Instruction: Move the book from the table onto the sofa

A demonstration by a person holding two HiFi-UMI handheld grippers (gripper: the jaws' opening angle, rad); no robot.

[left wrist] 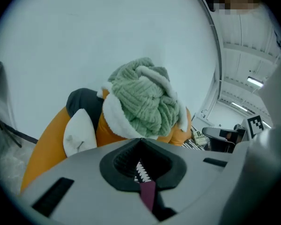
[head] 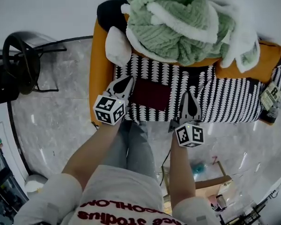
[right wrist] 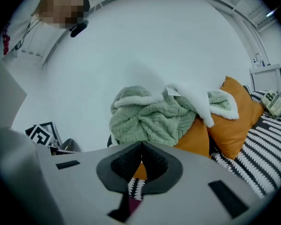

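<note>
A dark maroon book lies flat on the sofa's black-and-white patterned seat. My left gripper hovers just left of the book, jaws shut and empty. My right gripper hangs just right of it, also shut with nothing held. In the left gripper view the shut left gripper points toward the sofa back, and a sliver of the book shows below the jaws. From the right gripper view the shut right gripper faces the blanket, with a strip of maroon book underneath.
A green-and-white blanket is piled on orange cushions at the sofa back, beside a white pillow. A labelled package lies at the seat's right end. A black chair stands left; a cardboard box sits on the floor.
</note>
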